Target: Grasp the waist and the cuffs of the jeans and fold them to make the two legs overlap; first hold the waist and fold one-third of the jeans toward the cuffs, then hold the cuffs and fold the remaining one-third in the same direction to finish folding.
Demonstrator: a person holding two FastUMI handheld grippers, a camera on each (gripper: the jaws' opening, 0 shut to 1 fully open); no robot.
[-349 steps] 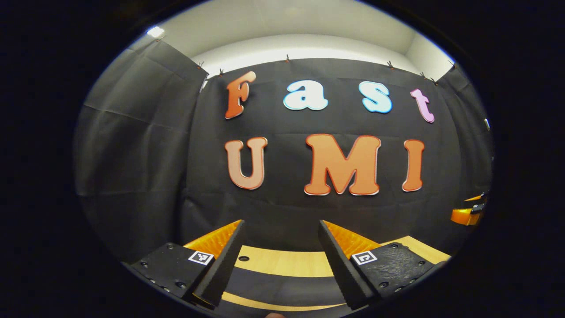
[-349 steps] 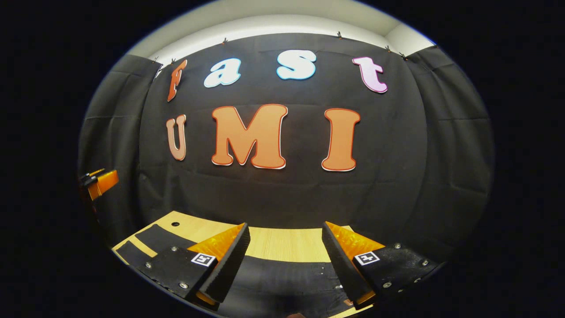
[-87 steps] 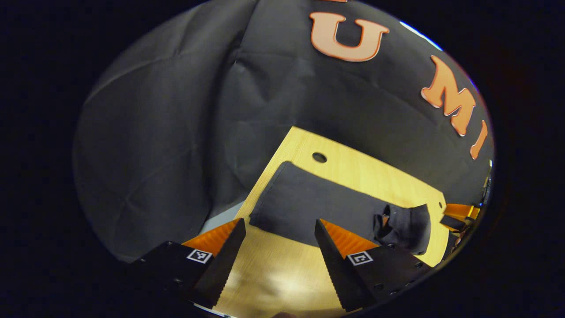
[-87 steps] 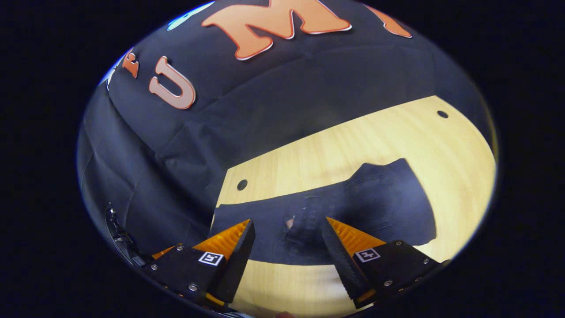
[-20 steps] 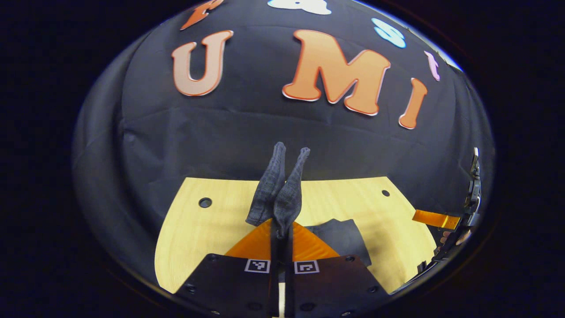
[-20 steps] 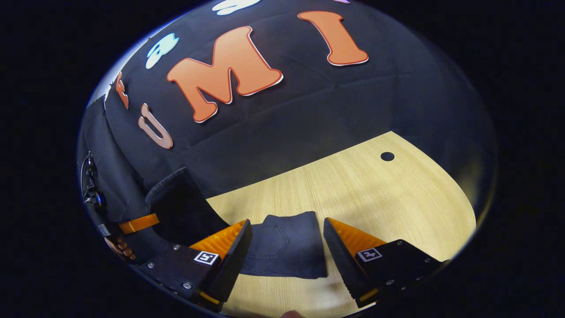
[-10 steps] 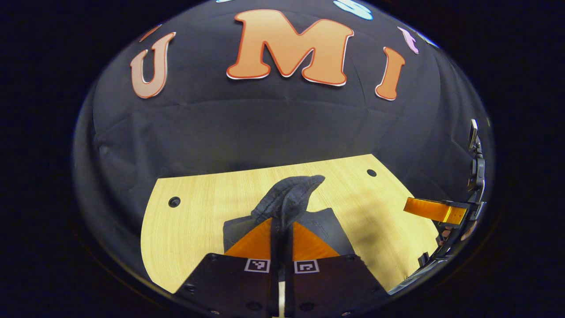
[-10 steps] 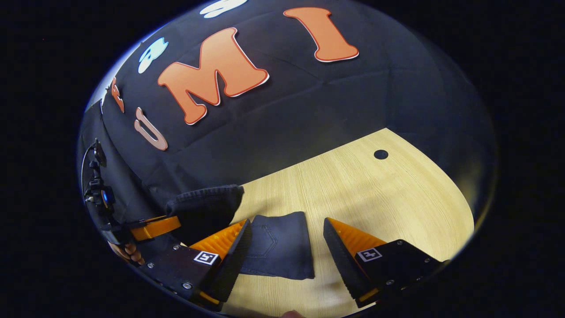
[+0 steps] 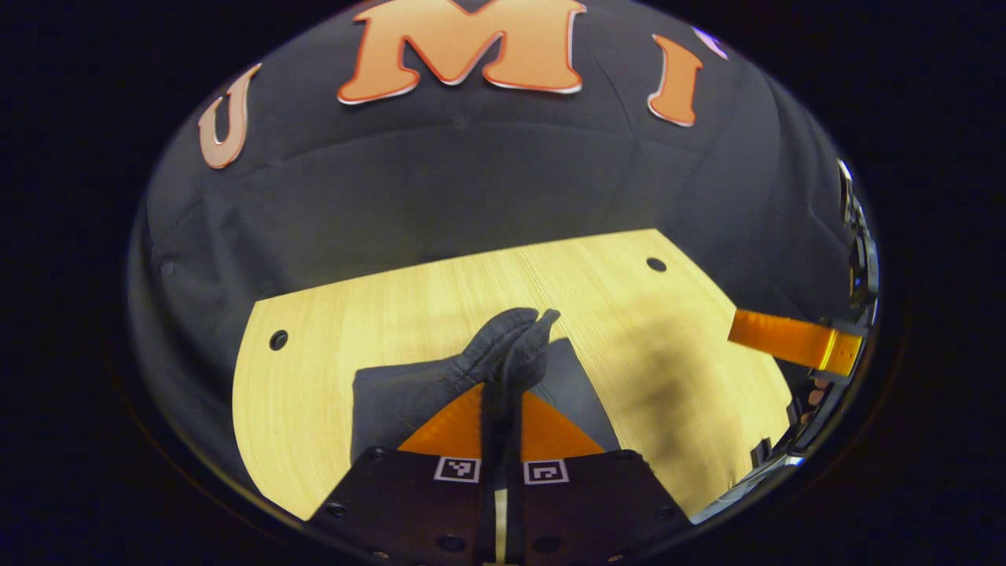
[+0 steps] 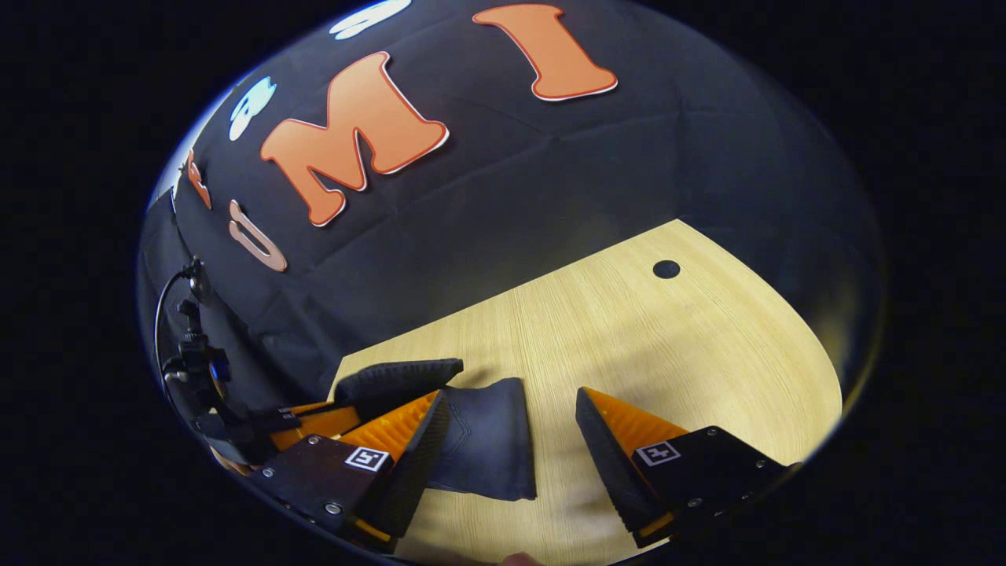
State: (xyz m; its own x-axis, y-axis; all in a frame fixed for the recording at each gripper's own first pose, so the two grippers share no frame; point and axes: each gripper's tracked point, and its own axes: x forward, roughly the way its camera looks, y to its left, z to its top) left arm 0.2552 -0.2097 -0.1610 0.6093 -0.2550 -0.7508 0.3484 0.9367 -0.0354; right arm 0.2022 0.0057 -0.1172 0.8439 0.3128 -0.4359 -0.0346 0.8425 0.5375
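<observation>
The dark jeans (image 9: 409,389) lie folded on the wooden table (image 9: 377,314). My left gripper (image 9: 503,393) is shut on the cuffs (image 9: 507,346), which bunch up past its fingertips low over the folded stack. In the right gripper view the folded jeans (image 10: 491,444) lie between my own fingers, and the cuff end (image 10: 397,377) hangs over their left side, held by the left gripper (image 10: 314,420). My right gripper (image 10: 511,440) stands open above the stack, touching nothing. The right gripper's finger (image 9: 786,342) shows at the right edge of the left gripper view.
The table has round holes near its corners (image 9: 278,340) (image 9: 656,265) (image 10: 666,269). The black cloth wall (image 9: 471,189) stands close behind the table's far edge. Bare wood stretches right of the jeans (image 10: 692,354). A hand holds the other gripper (image 9: 813,393).
My left gripper has carried the cuffs down and forward, from held up in the air to low over the folded jeans. The right gripper has stayed open and drifted slightly.
</observation>
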